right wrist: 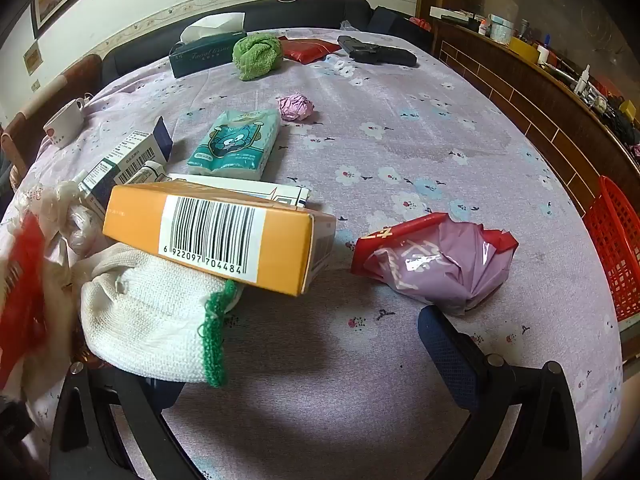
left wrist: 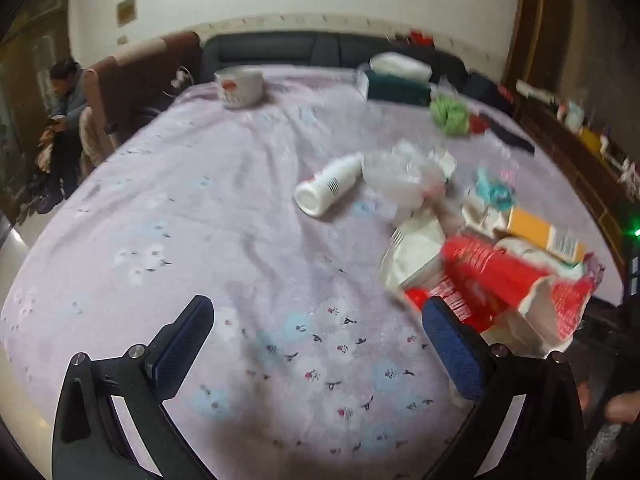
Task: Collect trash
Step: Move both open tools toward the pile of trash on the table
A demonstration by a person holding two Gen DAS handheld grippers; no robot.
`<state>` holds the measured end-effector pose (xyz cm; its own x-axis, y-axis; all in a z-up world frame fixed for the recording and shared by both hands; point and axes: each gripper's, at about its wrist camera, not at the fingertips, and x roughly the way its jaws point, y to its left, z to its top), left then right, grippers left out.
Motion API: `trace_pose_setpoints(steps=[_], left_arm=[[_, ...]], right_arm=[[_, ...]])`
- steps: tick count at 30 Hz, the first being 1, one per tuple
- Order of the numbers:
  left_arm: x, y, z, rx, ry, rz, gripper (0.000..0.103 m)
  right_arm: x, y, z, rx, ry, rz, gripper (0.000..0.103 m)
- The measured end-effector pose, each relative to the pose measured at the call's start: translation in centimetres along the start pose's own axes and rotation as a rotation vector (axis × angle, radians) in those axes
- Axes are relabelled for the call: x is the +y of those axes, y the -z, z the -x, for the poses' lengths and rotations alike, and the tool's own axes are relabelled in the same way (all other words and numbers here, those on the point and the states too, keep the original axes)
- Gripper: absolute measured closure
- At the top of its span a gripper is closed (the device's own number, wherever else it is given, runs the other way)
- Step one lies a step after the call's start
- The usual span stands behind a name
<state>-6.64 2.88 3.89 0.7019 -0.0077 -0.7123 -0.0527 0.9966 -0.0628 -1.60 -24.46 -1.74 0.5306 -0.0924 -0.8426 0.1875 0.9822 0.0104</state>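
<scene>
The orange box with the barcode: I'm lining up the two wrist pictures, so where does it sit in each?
Left wrist view: the orange box lies at the right edge, behind the red wrapper.
Right wrist view: the orange box fills the left centre, barcode up, resting on a white knitted cloth.
Shared landmark: the green crumpled cloth beside the dark green tissue box.

1. The left wrist view looks forward and down along the left claw (left wrist: 318, 334), close above the worktop (left wrist: 224, 216), facing the far sofa.
2. The right wrist view tilts more steeply down along the right claw (right wrist: 320, 344), close over the clutter.
3. Both views share the orange box (left wrist: 540, 236) (right wrist: 224, 232), the green cloth (left wrist: 450, 114) (right wrist: 258, 56) and the tissue box (left wrist: 396, 84) (right wrist: 206, 50).
</scene>
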Motion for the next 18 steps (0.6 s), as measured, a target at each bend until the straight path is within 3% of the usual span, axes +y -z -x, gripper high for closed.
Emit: trace_pose_setpoints(steps=[7,9,13,18], left_arm=[[-2.0,1.8,3.4,-0.142,-0.02,-0.004,0.0],[-2.7,2.5,4.3,-0.172,-0.009,-0.013,0.0],[-4.8,3.7,5.8,-0.219,-0.002,-0.079,0.0],[-6.3,4.7,7.7,-0.262,-0.013,-0.102,0.0]], right_arm=[[0.1,-0.2,0.0,0.016,-0.051,0.075,0.0],[-0.1,0.1,0.5,0.022,-0.03,0.097,0.001],[-0.8,1.7,3.4,-0.087,-0.001,0.154,0.002],[-2.1,3.6,8.0,-0.21,-0.089,0.18,0.002]])
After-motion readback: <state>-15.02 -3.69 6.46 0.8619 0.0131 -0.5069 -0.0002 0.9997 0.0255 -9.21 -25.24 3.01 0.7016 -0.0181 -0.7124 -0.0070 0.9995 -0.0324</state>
